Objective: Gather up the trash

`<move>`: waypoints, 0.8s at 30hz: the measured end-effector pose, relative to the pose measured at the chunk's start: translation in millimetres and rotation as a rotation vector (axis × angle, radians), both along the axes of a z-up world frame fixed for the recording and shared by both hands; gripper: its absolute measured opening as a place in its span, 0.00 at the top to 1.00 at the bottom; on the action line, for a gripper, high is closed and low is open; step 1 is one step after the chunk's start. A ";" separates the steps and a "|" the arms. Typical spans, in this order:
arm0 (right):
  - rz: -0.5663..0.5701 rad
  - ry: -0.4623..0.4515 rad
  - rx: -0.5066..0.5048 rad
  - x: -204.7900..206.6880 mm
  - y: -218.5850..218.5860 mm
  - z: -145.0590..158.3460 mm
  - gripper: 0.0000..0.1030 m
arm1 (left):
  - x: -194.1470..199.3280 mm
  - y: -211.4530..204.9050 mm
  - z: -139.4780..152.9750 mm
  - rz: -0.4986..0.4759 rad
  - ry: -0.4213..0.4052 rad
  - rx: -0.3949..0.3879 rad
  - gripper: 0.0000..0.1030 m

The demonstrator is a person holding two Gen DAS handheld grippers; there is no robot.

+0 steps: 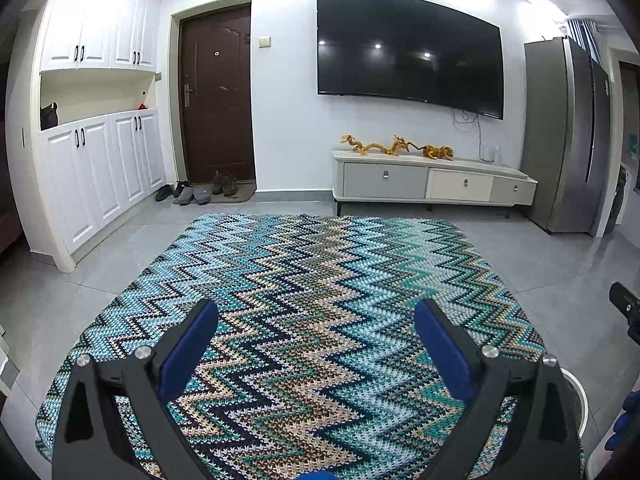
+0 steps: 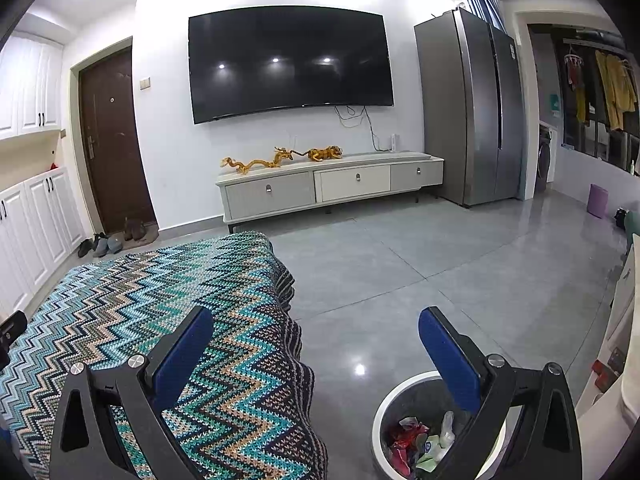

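Judging by the zigzag table cover [image 1: 304, 320], bare from edge to edge, collection looks finished: crumpled wrappers [image 2: 416, 440] sit inside the white-rimmed bin [image 2: 384, 404] on the floor off its right edge. The left gripper [image 1: 316, 320] and right gripper [image 2: 316, 324] both gape wide, holding nothing.

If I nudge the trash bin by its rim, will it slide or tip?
The trash bin stands on glossy floor tiles, so it would probably slide. It holds only loose wrappers, so it is likely light and could tip if pushed high.
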State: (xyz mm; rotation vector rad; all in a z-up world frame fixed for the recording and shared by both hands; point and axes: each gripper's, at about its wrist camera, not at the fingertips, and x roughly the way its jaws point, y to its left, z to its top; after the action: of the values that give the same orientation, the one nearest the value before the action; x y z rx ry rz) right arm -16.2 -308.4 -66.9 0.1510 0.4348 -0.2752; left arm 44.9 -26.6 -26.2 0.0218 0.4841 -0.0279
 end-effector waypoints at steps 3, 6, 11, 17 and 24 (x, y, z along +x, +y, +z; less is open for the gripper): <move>-0.001 0.002 -0.001 -0.8 0.9 -1.4 0.00 | -1.4 0.5 0.5 -0.001 -0.002 -0.001 0.04; -0.001 0.002 -0.001 -0.8 0.9 -1.3 0.00 | -2.0 0.5 0.4 -0.001 -0.002 -0.001 0.03; -0.002 0.006 -0.001 0.2 2.1 -3.0 0.00 | -2.7 0.6 0.6 -0.001 -0.002 -0.003 0.03; -0.004 0.012 0.003 0.3 2.6 -6.1 0.00 | -2.5 0.5 0.8 -0.002 -0.001 -0.003 0.03; -0.004 0.013 0.004 0.1 2.3 -6.5 0.00 | -2.8 -0.1 0.0 -0.004 0.001 -0.002 0.03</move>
State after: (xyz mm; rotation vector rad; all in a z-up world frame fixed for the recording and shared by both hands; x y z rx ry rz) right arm -16.1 -306.1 -73.4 0.1545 0.4483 -0.2795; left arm 42.1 -26.7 -26.2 0.0211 0.4848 -0.0323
